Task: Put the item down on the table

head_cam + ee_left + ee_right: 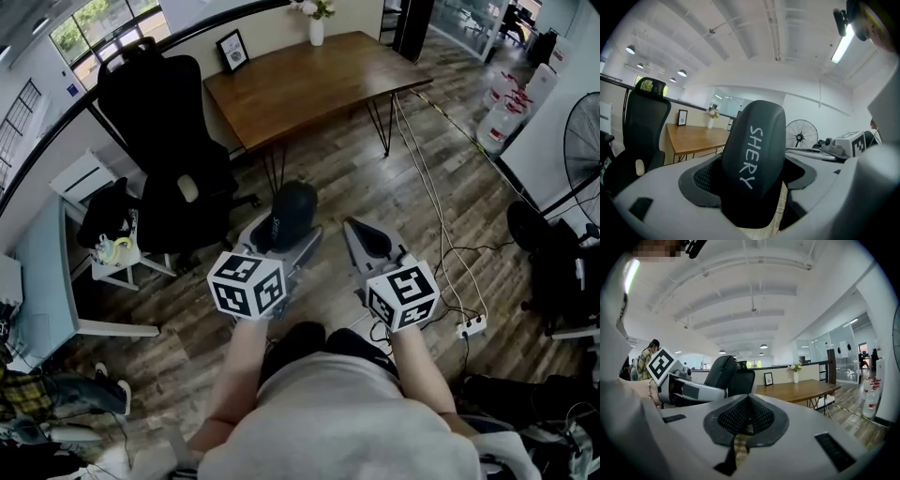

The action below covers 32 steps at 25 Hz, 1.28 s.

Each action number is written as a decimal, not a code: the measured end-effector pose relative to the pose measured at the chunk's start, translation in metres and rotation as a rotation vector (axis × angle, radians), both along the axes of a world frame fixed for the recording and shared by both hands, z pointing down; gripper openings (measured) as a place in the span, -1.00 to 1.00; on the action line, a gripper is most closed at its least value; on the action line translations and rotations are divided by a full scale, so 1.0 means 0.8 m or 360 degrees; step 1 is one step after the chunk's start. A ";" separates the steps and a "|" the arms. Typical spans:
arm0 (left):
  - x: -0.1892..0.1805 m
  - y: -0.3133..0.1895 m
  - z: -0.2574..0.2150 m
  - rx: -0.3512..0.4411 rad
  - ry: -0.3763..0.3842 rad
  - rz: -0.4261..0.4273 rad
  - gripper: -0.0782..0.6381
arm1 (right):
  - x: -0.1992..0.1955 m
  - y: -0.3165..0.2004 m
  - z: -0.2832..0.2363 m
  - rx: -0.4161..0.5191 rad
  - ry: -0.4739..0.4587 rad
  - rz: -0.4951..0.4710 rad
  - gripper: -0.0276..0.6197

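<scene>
A dark grey, rounded, oval item (pixel 292 211) printed "SHERY" (pixel 752 164) stands upright between the pads of my left gripper (pixel 286 234), which is shut on it. I hold it in the air over the wooden floor, well short of the brown wooden table (pixel 309 80). My right gripper (pixel 367 234) is level with the left one and just to its right. Its black pads (pixel 761 417) meet with nothing between them. In the right gripper view the left gripper (pixel 689 390) and the item (pixel 721 371) show at the left, and the table (pixel 797 390) lies ahead.
A black office chair (pixel 164 150) stands left of the table. On the table's far edge are a picture frame (pixel 232 49) and a white vase (pixel 316 28). Cables and a power strip (pixel 469 326) lie on the floor at right. A fan (pixel 581 141) and water bottles (pixel 502 117) stand far right.
</scene>
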<state>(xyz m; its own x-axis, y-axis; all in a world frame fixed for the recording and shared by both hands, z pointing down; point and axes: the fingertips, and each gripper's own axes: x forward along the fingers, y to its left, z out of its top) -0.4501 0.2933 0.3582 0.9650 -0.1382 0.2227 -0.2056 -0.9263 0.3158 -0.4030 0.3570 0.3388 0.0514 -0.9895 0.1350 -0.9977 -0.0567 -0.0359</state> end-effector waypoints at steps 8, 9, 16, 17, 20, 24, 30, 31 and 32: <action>0.029 -0.008 0.032 -0.0069 -0.0064 0.0000 0.33 | 0.027 -0.009 0.036 -0.0060 -0.0112 -0.0016 -0.88; 0.035 -0.013 0.036 -0.0079 -0.0067 0.0002 0.33 | 0.034 -0.013 0.038 -0.0064 -0.0113 -0.0013 -0.88; 0.098 -0.063 0.057 -0.0121 -0.0089 0.0041 0.33 | 0.099 -0.058 0.054 -0.0096 -0.0116 0.0052 -0.88; 0.109 -0.074 0.059 -0.0127 -0.0089 0.0046 0.33 | 0.110 -0.069 0.055 -0.0095 -0.0114 0.0056 -0.89; 0.141 -0.106 0.064 -0.0154 -0.0087 0.0073 0.33 | 0.136 -0.101 0.054 -0.0072 -0.0105 0.0045 -0.89; 0.184 -0.153 0.056 -0.0161 -0.0065 0.0123 0.33 | 0.177 -0.151 0.044 -0.0067 -0.0086 0.0074 -0.88; 0.249 -0.226 0.043 -0.0152 -0.0041 0.0189 0.33 | 0.246 -0.225 0.022 -0.0014 -0.0051 0.0139 -0.88; 0.259 -0.238 0.041 -0.0149 -0.0034 0.0201 0.33 | 0.257 -0.235 0.020 -0.0008 -0.0045 0.0159 -0.88; 0.268 -0.249 0.040 -0.0144 -0.0028 0.0212 0.33 | 0.267 -0.246 0.019 -0.0004 -0.0039 0.0178 -0.88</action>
